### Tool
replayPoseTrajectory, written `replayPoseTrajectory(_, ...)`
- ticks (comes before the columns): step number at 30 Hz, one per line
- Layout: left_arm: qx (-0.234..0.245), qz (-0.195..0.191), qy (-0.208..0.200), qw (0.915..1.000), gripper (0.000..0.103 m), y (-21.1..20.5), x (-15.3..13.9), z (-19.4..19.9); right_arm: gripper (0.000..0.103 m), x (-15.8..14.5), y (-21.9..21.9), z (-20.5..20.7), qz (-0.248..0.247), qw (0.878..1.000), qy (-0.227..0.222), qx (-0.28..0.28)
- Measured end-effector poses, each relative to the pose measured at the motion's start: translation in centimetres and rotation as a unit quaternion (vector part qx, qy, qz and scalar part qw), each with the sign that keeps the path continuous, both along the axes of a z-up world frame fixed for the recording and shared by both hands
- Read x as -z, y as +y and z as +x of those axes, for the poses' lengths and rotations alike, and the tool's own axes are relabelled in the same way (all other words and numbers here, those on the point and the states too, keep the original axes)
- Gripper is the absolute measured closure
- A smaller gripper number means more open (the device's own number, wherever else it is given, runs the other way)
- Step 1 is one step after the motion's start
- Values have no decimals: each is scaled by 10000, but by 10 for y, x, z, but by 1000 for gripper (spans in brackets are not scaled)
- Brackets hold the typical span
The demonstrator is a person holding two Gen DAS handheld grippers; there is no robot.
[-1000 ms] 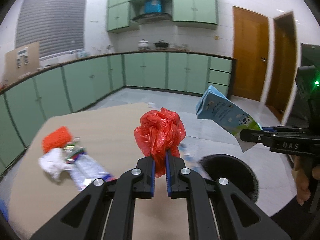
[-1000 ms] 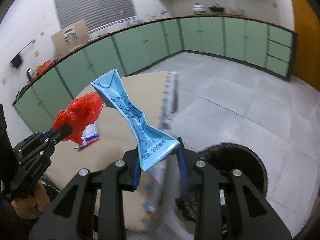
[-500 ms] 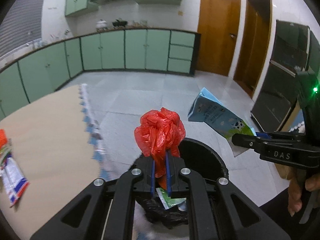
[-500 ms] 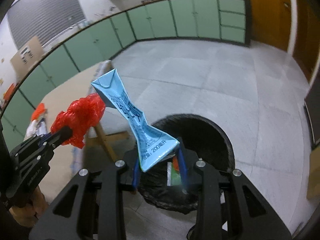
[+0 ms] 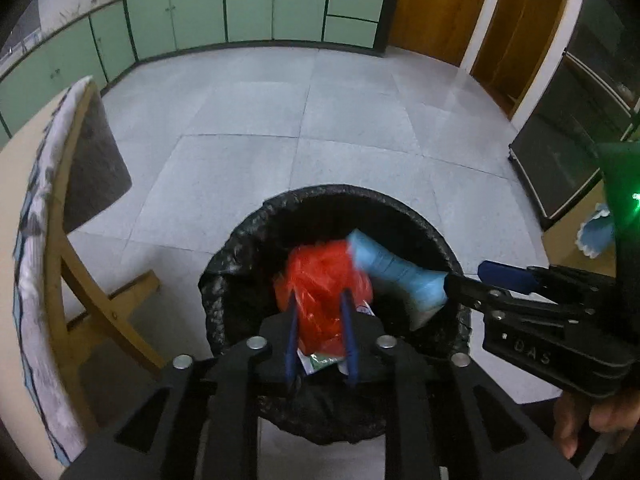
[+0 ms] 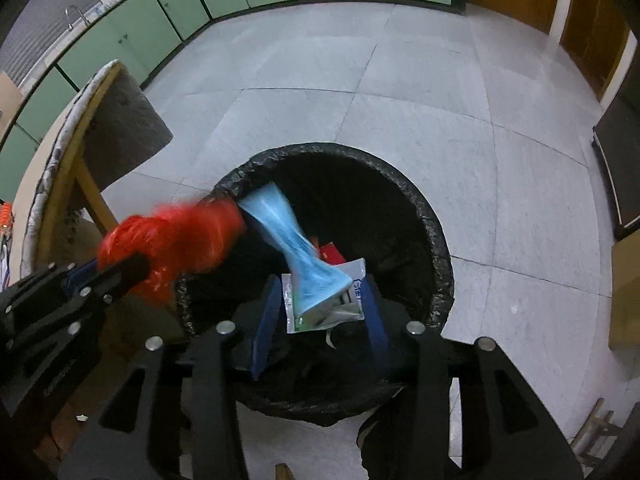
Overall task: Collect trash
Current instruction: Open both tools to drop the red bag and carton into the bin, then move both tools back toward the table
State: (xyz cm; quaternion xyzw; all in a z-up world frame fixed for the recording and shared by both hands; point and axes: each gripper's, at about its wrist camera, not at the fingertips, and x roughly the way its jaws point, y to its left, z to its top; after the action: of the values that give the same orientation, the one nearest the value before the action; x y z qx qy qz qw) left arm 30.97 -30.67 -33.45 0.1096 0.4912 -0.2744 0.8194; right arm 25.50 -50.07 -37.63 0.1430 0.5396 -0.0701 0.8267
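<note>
Now both grippers, left [image 5: 320, 334] and right [image 6: 320, 316], tilt over bin [image 5: 240, 248].

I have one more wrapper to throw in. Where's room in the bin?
The far side of the black bin is bare, dark liner. The near side is crowded: red bag, blue carton and both grippers' jaws, which have just been opening.

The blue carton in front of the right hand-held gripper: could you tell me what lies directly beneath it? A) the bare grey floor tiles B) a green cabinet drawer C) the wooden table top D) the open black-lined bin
D: in the right wrist view the blue carton hangs between the parted fingers of the right hand-held gripper, over the dark mouth of the black-lined bin.
</note>
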Motion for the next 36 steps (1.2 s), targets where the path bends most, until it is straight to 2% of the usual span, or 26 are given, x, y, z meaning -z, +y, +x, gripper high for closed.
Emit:
replayPoseTrajectory(2,-1,42,-67,10000,68,-2,-1,1,56,-1,-7,-2,29,9999,-45,89)
replayPoseTrajectory(5,-61,-32,-50,10000,67,6,-3,-2,56,-5,-18,-8,17,9995,-174,250)
replayPoseTrajectory(8,-187,-177,-220,9994,60,24,-22,-12,57,-20,-19,-17,-55,9987,-374,328)
replayPoseTrajectory(12,-481,-299,-677,9961,46,65,-56,-34,60,-50,4,-25,-181,9972,-719,-34)
replayPoseTrajectory(16,-1170,-211,-1122,9865,41,146,-89,-58,60,-96,71,-41,-397,9876,-1235,-880)
replayPoseTrajectory(19,-1896,-25,-1396,9719,31,219,-109,-83,60,-127,141,-52,-359,9724,-1610,-1651)
replayPoseTrajectory(23,-2786,193,-1506,9483,31,313,-120,-105,60,-144,228,-49,-76,9519,-1693,-2552)
replayPoseTrajectory(26,-3276,285,-1576,9311,31,366,-126,-117,60,-149,292,-45,50,9322,-1715,-3187)
replayPoseTrajectory(28,-3479,292,-1645,9225,31,390,-130,-124,60,-151,330,-41,65,9180,-1759,-3555)
replayPoseTrajectory(31,-3613,321,-1762,9151,31,416,-133,-127,60,-149,379,-36,105,9028,-1710,-3946)
replayPoseTrajectory(33,-3634,302,-1792,9137,31,425,-136,-128,60,-143,407,-31,49,8945,-1652,-4155)
replayPoseTrajectory(36,-3664,230,-1820,9122,31,440,-132,-121,60,-137,430,-26,-12,8904,-1559,-4277)
